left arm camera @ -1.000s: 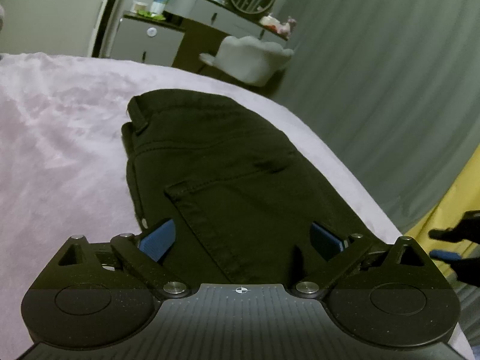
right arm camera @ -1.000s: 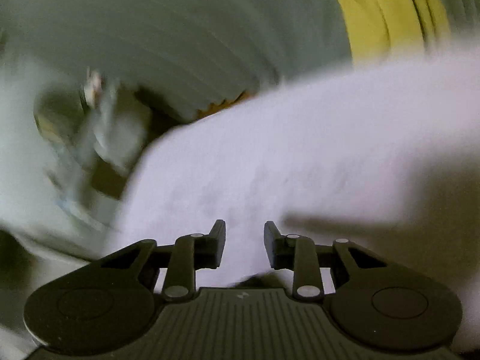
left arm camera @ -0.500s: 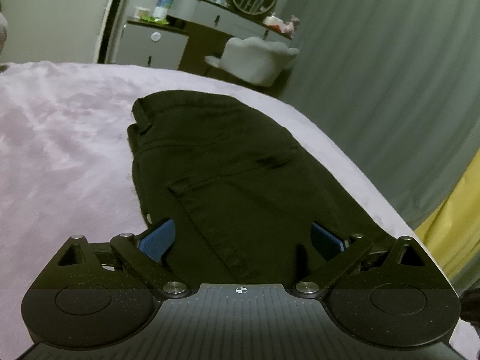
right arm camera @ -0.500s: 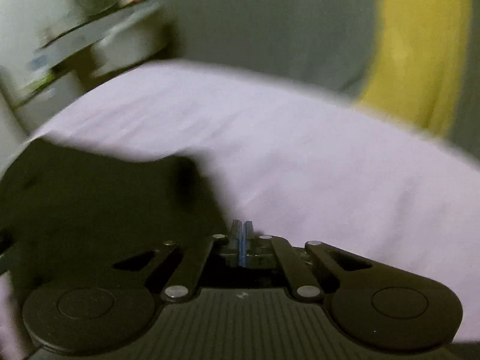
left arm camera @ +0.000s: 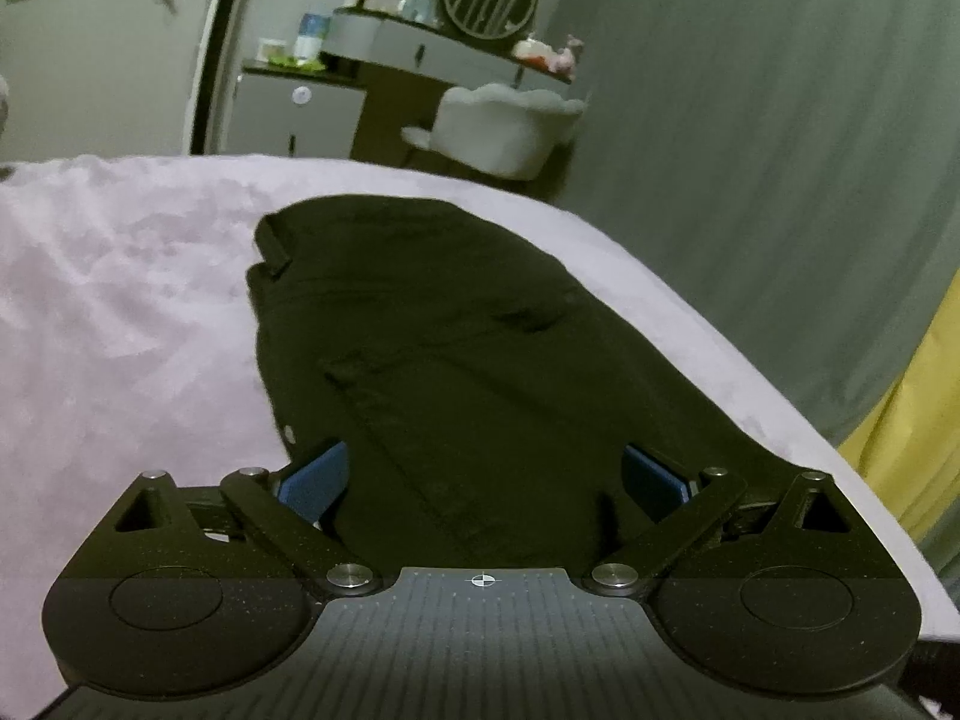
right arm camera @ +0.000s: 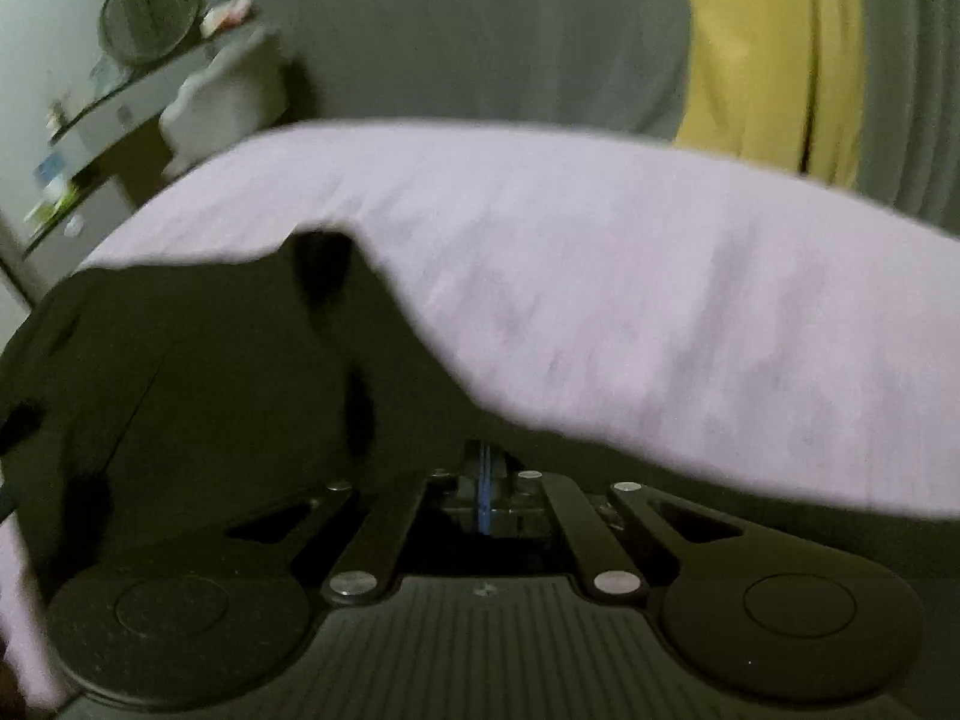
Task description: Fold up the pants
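Left black two-finger claw (left arm camera: 483,474) hanging wide open over near end of dark soft cloth pants (left arm camera: 456,348), gripping nothing. Right black claw (right arm camera: 485,480) pinched fully closed; whether gripping cloth, cannot tell. Pants lying flat on fuzzy pale pink blanket (left arm camera: 120,312). Looking floppy, thick, not slippery. Best grabbing by edge corners.
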Tool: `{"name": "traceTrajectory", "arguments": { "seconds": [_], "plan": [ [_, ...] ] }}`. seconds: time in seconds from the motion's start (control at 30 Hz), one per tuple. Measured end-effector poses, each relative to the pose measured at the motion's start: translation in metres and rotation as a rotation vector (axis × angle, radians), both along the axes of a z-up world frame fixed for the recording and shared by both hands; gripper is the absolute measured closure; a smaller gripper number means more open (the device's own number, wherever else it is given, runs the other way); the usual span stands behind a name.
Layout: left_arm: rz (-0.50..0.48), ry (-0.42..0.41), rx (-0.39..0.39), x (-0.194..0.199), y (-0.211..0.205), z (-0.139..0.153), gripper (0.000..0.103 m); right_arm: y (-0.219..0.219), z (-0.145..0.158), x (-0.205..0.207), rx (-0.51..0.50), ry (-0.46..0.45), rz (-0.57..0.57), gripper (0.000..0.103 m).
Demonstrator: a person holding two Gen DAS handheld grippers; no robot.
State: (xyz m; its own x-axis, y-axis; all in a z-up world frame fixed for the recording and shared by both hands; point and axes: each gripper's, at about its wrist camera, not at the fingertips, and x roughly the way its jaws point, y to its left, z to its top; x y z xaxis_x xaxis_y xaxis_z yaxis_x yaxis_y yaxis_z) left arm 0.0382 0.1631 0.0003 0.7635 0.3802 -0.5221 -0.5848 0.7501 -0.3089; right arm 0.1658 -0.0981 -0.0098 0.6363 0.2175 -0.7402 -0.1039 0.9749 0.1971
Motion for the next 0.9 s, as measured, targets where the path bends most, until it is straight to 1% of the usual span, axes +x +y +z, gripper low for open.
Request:
{"name": "traceTrajectory", "arguments": {
  "seconds": [0.1, 0.17, 0.2, 0.27, 0.3, 0.33, 0.37, 0.4, 0.43, 0.47, 0.5, 0.53, 0.57, 0.6, 0.63, 0.7, 0.73, 0.77, 0.8, 0.83, 0.87, 0.9],
  "plan": [
    [0.0, -0.02, 0.019, -0.006, -0.004, 0.004, 0.002, 0.004, 0.004, 0.006, 0.002, -0.014, -0.029, 0.103],
    [-0.017, -0.044, 0.04, -0.011, -0.01, 0.009, 0.002, -0.007, 0.014, -0.004, 0.047, -0.006, -0.055, 0.103],
    [-0.037, -0.052, 0.045, -0.013, -0.015, 0.012, 0.002, -0.017, 0.018, -0.008, 0.076, -0.002, -0.079, 0.099],
    [-0.108, -0.074, 0.045, -0.015, -0.028, 0.017, 0.002, -0.044, 0.026, -0.026, 0.13, 0.02, -0.125, 0.093],
    [-0.154, -0.081, 0.045, -0.015, -0.038, 0.019, 0.002, -0.061, 0.029, -0.04, 0.172, 0.037, -0.144, 0.089],
    [-0.216, -0.089, 0.044, -0.015, -0.051, 0.021, 0.002, -0.08, 0.028, -0.054, 0.22, 0.063, -0.165, 0.088],
    [-0.278, -0.097, 0.043, -0.014, -0.063, 0.022, 0.002, -0.092, 0.018, -0.058, 0.258, 0.094, -0.18, 0.087],
    [-0.36, -0.097, 0.036, -0.012, -0.076, 0.021, 0.002, -0.111, 0.008, -0.069, 0.292, 0.144, -0.203, 0.086],
    [-0.446, -0.077, 0.02, -0.008, -0.088, 0.019, 0.002, -0.129, 0.0, -0.08, 0.314, 0.191, -0.231, 0.086],
    [-0.521, -0.044, 0.001, -0.002, -0.098, 0.014, 0.002, -0.149, -0.007, -0.091, 0.33, 0.234, -0.259, 0.086],
    [-0.598, 0.007, -0.031, 0.006, -0.106, 0.008, 0.002, -0.171, -0.014, -0.103, 0.351, 0.245, -0.299, 0.086],
    [-0.663, 0.066, -0.069, 0.014, -0.111, -0.001, 0.002, -0.194, -0.018, -0.116, 0.394, 0.23, -0.342, 0.086],
    [-0.688, 0.11, -0.08, 0.02, -0.114, -0.008, 0.002, -0.217, -0.017, -0.128, 0.426, 0.223, -0.39, 0.086],
    [-0.679, 0.133, -0.054, 0.023, -0.116, -0.012, 0.002, -0.24, -0.017, -0.139, 0.436, 0.221, -0.459, 0.086],
    [-0.668, 0.142, -0.019, 0.024, -0.117, -0.013, 0.002, -0.261, -0.017, -0.149, 0.452, 0.214, -0.52, 0.086],
    [-0.632, 0.157, 0.027, 0.027, -0.115, -0.013, 0.002, -0.302, -0.014, -0.169, 0.496, 0.182, -0.618, 0.086],
    [-0.617, 0.162, 0.042, 0.027, -0.114, -0.014, 0.002, -0.317, -0.011, -0.179, 0.471, 0.164, -0.67, 0.082],
    [-0.612, 0.164, 0.054, 0.026, -0.115, -0.014, 0.002, -0.33, -0.006, -0.189, 0.406, 0.149, -0.723, 0.073],
    [-0.606, 0.168, 0.077, 0.025, -0.117, -0.014, 0.002, -0.343, -0.003, -0.199, 0.341, 0.127, -0.764, 0.069],
    [-0.605, 0.176, 0.101, 0.024, -0.122, -0.014, 0.002, -0.357, -0.001, -0.212, 0.321, 0.12, -0.828, 0.068],
    [-0.607, 0.188, 0.129, 0.024, -0.126, -0.015, 0.002, -0.371, 0.0, -0.227, 0.351, 0.097, -0.881, 0.068],
    [-0.61, 0.199, 0.161, 0.025, -0.132, -0.015, 0.002, -0.383, 0.002, -0.24, 0.357, 0.069, -0.92, 0.068]
  ]
}}
